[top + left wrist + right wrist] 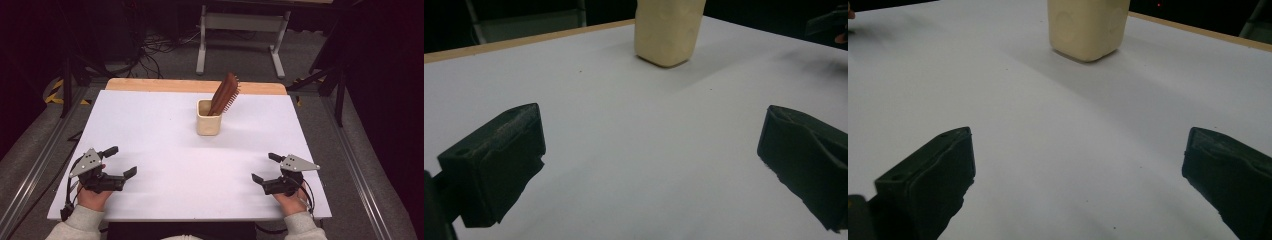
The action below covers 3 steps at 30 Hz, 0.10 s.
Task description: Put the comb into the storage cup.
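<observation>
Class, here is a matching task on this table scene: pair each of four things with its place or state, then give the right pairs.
Things:
1. hairbrush
2. cup
3. left gripper
4. right gripper

Places or states:
A. cream, standing on the white table
B. open, near the table's front right
C. brown, leaning in the cup
D. open, near the table's front left

Pairs: 1-C, 2-A, 3-D, 4-B

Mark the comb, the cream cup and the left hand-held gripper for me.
comb (226, 94), high view, middle of its brown body.
cream cup (208, 125), high view, front wall.
left hand-held gripper (120, 161), high view, midway between its open jaws.
</observation>
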Tool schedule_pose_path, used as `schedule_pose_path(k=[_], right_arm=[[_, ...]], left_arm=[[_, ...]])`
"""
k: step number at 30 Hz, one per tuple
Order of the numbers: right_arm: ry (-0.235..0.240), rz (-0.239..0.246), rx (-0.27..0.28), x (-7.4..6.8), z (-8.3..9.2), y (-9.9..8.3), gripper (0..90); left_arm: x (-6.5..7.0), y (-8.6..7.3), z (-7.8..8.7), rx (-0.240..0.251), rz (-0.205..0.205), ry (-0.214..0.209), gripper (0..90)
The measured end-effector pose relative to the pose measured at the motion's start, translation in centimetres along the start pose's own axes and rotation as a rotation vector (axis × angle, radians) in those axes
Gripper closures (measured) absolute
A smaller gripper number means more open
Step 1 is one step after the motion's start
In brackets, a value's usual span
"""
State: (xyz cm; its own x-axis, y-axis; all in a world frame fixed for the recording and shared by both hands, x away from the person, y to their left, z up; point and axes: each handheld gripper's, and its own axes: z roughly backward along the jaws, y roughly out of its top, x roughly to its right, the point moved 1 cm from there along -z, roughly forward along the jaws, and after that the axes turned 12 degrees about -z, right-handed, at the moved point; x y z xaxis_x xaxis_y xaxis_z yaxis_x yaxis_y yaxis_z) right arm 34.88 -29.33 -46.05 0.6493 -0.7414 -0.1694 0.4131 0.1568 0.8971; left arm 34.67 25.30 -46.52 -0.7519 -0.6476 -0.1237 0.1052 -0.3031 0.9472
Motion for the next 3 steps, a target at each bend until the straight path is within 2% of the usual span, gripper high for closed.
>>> schedule_pose_path(k=[3], right_arm=[[0.007,0.005,0.005,0.06,0.07,0.05,1.9]], left_arm=[[0.01,0.02,-0.01,-0.009,-0.022,0.015,0.1]])
